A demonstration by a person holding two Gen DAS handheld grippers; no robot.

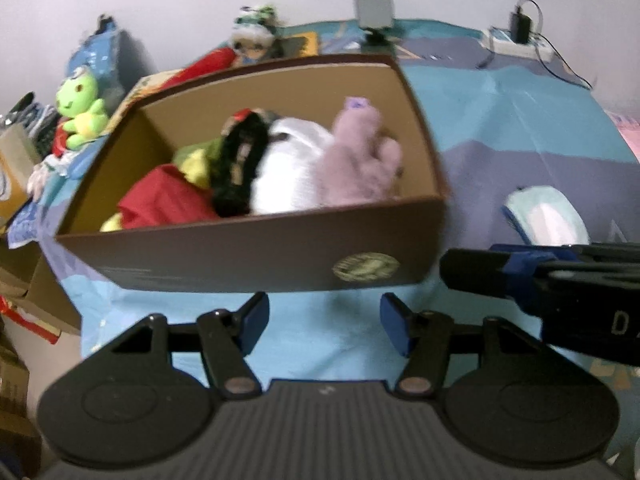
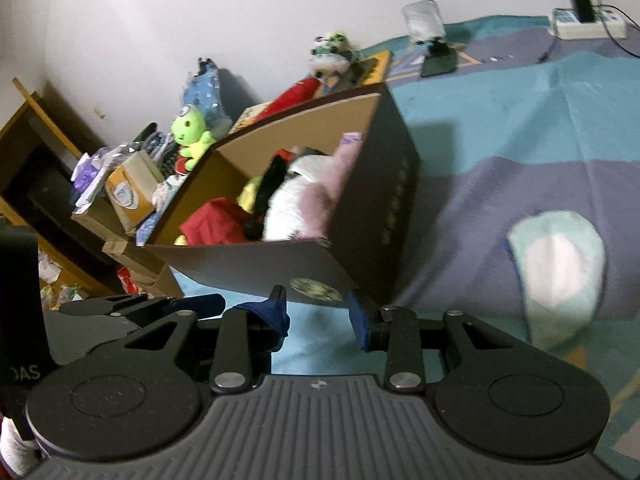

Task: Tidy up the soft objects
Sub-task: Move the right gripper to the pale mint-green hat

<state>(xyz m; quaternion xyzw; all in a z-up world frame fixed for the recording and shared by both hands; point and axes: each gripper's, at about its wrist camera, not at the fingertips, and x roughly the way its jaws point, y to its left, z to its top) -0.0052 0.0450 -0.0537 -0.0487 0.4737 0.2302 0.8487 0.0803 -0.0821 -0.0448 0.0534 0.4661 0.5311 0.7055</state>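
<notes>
Blue padding lines the fingertips of the left gripper (image 1: 324,322), whose jaws stand wide apart with nothing between them, hovering over the light-blue part of the bedspread (image 1: 500,120) just in front of a brown cardboard box (image 1: 248,254). The right gripper (image 2: 318,316) is likewise spread open and grips nothing; its fingertips sit near the box's front corner, just below the round gold sticker (image 2: 316,289) on the box wall. From the left wrist view, the right gripper's dark body reaches in from the right edge, beside the box's right end.

To the right of the box, apart from it, a pale mint and white soft object (image 2: 560,264) lies flat on the purple band of the bedspread.

Inside the box the soft things are packed together: a red cloth (image 1: 160,200) at the left, a yellow-green piece (image 1: 196,162) behind it, a black fuzzy item (image 1: 240,168) in the middle, a white plush (image 1: 288,168) next to that, and a pink plush (image 1: 360,160) at the right end.

Beyond the box, near the wall, a green frog plush (image 1: 80,108) sits among clutter on the left, a doll with a green and white hat (image 1: 254,34) stands further back, and a small grey device on a stand (image 1: 374,14) and a white power strip (image 1: 516,42) with a black plug rest at the far side.
</notes>
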